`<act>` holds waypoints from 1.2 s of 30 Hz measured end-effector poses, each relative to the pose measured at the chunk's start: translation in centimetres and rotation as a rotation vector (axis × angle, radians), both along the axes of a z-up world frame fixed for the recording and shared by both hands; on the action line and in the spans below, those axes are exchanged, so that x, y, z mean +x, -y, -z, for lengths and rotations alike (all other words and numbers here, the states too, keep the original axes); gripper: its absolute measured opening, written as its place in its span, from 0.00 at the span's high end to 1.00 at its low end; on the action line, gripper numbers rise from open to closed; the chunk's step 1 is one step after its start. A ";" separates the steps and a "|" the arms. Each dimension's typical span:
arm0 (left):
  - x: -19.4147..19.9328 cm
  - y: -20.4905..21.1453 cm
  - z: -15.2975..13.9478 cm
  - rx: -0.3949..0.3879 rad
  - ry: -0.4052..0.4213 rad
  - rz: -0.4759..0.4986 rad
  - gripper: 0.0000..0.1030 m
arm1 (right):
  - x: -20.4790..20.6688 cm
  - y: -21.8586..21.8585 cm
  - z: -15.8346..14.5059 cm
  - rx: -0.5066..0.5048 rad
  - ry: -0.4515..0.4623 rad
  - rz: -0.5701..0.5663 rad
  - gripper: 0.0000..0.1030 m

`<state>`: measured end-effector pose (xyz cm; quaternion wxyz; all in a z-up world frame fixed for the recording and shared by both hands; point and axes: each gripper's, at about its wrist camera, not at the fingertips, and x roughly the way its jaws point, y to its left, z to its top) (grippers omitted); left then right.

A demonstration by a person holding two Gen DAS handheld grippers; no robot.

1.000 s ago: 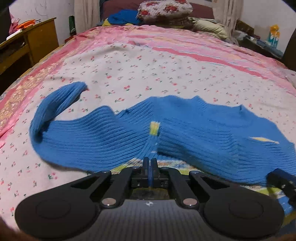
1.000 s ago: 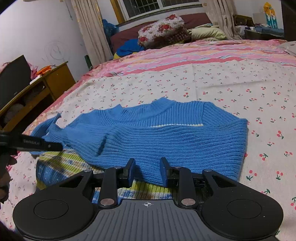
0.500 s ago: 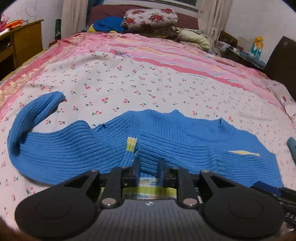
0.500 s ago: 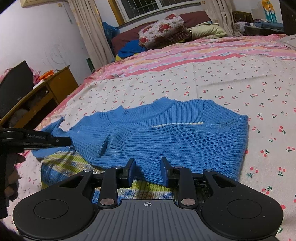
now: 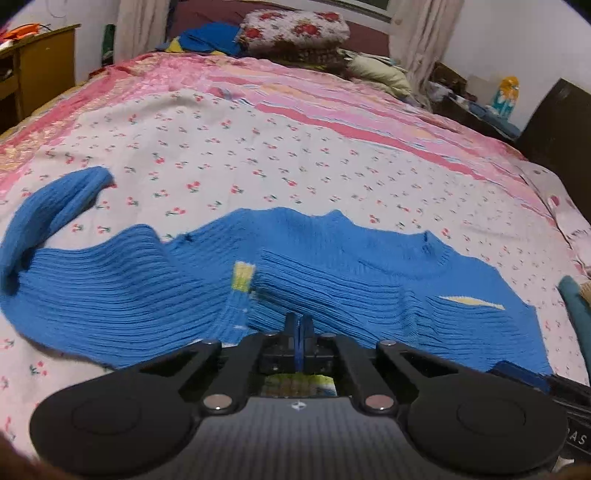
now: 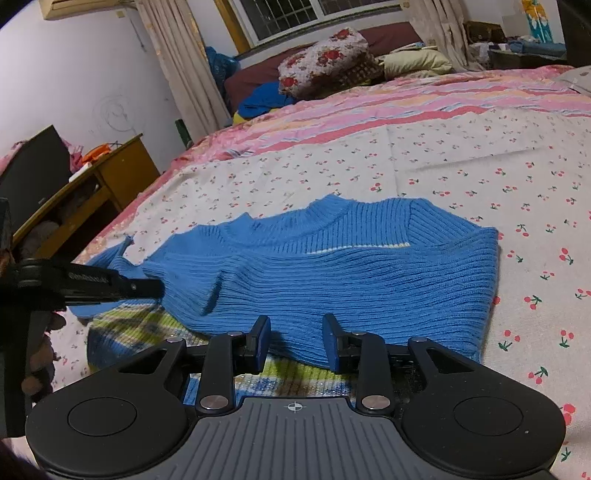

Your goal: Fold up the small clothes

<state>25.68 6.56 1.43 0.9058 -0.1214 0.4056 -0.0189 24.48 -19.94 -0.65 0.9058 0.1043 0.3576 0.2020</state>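
A blue ribbed sweater (image 5: 369, 295) lies on the cherry-print bedsheet (image 5: 258, 173), with one sleeve folded in over its body and the other sleeve (image 5: 51, 210) curling out to the left. Its yellow-green striped hem (image 6: 147, 325) shows at the near edge. My left gripper (image 5: 299, 326) is shut, pinching the folded edge near the yellow stripe; in the right wrist view the left gripper (image 6: 157, 288) comes in from the left. My right gripper (image 6: 295, 343) hovers at the sweater (image 6: 351, 273)'s near edge. Its jaws are opening and the pads do not press the cloth between them.
Pillows (image 5: 295, 33) and a heap of blue cloth lie at the head of the bed. A wooden desk (image 6: 118, 173) stands off the bed's left side, dark furniture (image 5: 554, 122) off the right. A person's hand (image 6: 40, 354) holds the left gripper.
The left gripper opened half a second ago and has shut again on the sweater's fold, which now lies flatter. The right gripper stayed put, its jaws slightly wider.
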 end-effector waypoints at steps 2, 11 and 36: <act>-0.2 -0.4 -0.3 0.004 0.007 -0.023 0.92 | -0.1 -0.2 -0.1 -0.012 0.005 -0.001 0.69; -2.4 -2.1 -1.0 0.037 0.005 -0.087 0.92 | -0.2 -0.5 0.0 -0.042 0.014 -0.004 0.69; -4.2 -15.2 -1.0 0.029 0.082 -0.482 0.72 | -1.5 -2.2 -0.3 -0.071 0.068 -0.027 0.67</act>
